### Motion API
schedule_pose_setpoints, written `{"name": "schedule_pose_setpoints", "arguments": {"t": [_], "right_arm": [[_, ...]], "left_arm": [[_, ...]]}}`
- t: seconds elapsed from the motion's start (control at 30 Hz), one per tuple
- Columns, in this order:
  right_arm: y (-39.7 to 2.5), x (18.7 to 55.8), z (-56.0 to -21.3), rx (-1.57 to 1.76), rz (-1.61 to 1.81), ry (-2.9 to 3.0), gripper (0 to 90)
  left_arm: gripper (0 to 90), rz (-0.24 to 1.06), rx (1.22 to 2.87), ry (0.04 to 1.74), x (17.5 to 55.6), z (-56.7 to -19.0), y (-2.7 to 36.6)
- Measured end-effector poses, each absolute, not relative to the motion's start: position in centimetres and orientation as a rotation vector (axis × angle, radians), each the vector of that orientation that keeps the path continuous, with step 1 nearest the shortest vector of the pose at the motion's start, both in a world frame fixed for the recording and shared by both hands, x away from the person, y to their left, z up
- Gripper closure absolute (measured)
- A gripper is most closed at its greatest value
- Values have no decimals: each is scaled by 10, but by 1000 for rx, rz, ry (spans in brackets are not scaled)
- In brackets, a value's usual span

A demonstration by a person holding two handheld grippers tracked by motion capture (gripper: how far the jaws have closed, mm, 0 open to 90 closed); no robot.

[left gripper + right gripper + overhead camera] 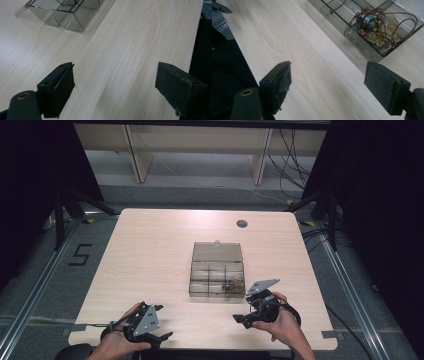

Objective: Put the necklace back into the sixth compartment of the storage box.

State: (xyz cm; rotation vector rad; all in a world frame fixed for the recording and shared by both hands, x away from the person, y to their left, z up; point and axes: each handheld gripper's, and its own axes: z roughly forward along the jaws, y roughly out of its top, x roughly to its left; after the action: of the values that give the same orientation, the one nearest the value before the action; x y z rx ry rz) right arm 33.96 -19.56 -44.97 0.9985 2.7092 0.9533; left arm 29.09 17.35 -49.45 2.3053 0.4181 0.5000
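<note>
A clear plastic compartment box [217, 277] with its lid folded back stands mid-table; its corner shows in the left gripper view [65, 15]. A brown cord necklace with beads and a gold filigree butterfly [379, 28] lies in its near right compartment [233, 284]. My left gripper [161, 322] is held near the table's front left edge, open and empty [115, 87]. My right gripper [241, 309] is held just in front of the box's right end, open with nothing between its jaws [328, 87].
The light wood table [150, 255] has a round cable hole [242, 223] at the back right. Black tripod legs [65, 210] stand at both far corners, and cables lie on the floor behind.
</note>
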Motion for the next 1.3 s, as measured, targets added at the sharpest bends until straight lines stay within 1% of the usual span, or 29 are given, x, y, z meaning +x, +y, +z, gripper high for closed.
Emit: {"name": "schedule_pose_setpoints", "arguments": {"t": [0.1,0.2,0.37,0.4,0.57,0.83,1.27,1.3], "right_arm": [[-195,337,-448,1062,935,2714,226],[-197,336,-450,1069,932,2710,226],[-199,338,-456,988,972,2715,227],[-199,335,-454,1039,952,2717,226],[-200,333,-455,1090,942,2712,226],[-204,332,-460,1077,961,2696,222],[-209,327,-468,1071,975,2677,192],[-209,327,-473,1045,997,2649,188]], "left_arm": [[150,498,2309,418,291,-494,174],[150,500,2314,419,291,-494,174],[150,483,2305,421,291,-494,173],[150,504,2317,417,291,-494,174],[150,492,2296,423,290,-494,173],[150,494,2296,420,290,-494,173],[150,502,2319,414,291,-494,174],[150,491,2305,418,291,-495,173]]}}
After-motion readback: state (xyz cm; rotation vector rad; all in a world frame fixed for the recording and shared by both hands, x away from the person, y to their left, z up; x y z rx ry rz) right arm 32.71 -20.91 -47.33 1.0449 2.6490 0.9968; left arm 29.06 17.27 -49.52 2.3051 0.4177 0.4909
